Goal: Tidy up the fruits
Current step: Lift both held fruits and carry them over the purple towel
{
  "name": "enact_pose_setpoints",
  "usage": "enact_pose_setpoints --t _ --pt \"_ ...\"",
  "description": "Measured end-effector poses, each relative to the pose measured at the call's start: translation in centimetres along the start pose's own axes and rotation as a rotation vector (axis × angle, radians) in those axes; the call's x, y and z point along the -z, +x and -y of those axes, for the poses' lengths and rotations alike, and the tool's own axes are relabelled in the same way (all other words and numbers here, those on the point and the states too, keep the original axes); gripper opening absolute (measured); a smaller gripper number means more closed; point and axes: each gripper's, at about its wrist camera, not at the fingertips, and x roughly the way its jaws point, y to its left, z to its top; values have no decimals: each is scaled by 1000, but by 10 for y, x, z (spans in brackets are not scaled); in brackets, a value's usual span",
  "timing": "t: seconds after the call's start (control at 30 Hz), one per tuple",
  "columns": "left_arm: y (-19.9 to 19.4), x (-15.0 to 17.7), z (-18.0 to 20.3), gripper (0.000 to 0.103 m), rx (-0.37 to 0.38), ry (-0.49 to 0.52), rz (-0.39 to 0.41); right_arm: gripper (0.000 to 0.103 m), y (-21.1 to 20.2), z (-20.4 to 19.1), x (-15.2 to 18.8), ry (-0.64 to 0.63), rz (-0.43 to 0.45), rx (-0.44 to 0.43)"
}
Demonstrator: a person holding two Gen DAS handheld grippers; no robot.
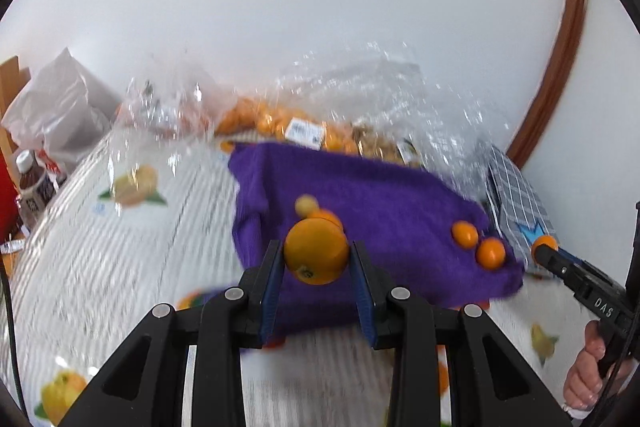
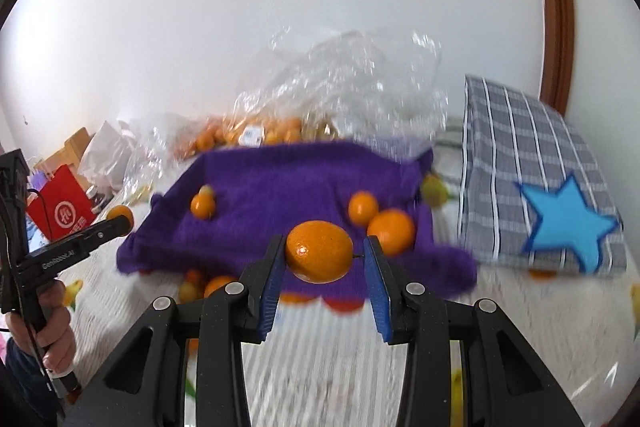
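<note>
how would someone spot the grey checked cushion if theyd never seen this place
Start at the purple cloth spread over the bed, with small oranges on it. Just off its right edge, toward the wooden door frame, lies the grey checked cushion. It is the only thing there with white grid lines and a big blue star.

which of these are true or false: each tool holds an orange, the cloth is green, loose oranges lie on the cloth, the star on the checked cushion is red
1. Each tool holds an orange: true. The left tool grips one orange, the right tool another.
2. The cloth is green: false, it is purple.
3. Loose oranges lie on the cloth: true.
4. The star on the checked cushion is red: false, it is blue.
</note>
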Motion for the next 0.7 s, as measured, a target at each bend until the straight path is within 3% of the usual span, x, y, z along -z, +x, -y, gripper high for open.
enact_pose_setpoints --t 0.27,0.47,0.7 --pt "44 -15 -8 32 -27 -43 1 39 46 -1 -34 0 -12 18" --pt "63 -2 -11 32 -28 -20 -48 39 71 2 -19 0 -64 3" --pt "65 0 -8 32 -42 -5 -41 39 86 2 -7 -14 -114 -13"
